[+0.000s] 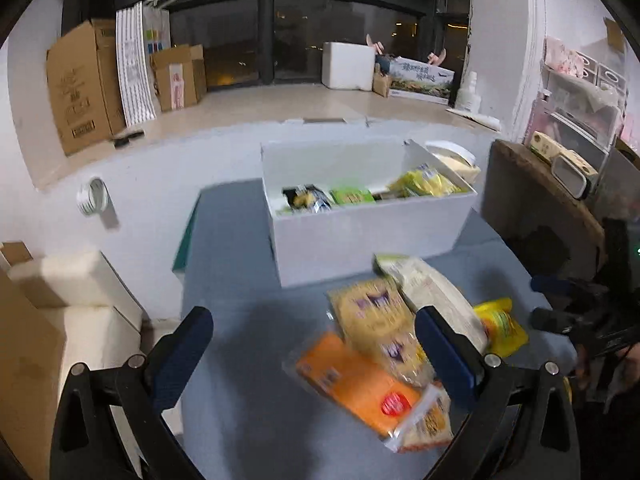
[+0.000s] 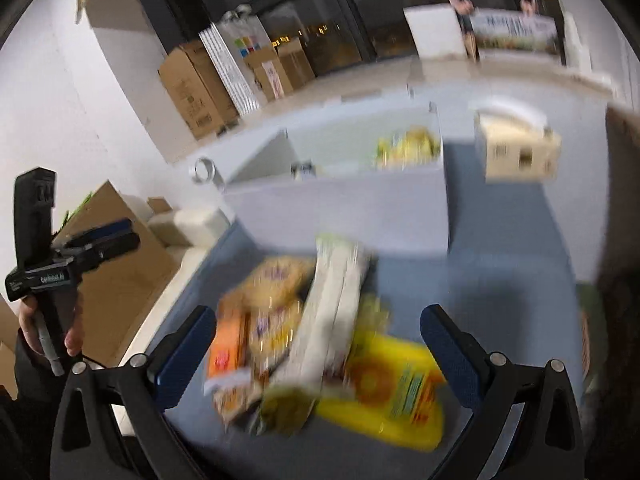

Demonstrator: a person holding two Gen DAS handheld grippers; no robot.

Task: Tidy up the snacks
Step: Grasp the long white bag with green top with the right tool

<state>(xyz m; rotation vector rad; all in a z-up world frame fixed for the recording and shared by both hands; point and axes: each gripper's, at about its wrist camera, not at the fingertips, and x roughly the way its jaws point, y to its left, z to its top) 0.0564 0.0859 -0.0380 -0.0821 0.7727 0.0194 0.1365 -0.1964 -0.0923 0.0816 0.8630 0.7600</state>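
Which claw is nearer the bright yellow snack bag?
Right. The right claw hangs open almost directly over the bright yellow snack bag; the left claw is open further left, over bare table beside the orange packet.

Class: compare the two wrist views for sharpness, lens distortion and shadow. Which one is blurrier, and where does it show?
Right wrist view: heavy motion blur smears the yellow packet and the white box. Left wrist view: sharper, box contents readable, only the near orange packet soft; a dark shadow falls on the blue table. Both views: fisheye bending toward the edges, with black corners.
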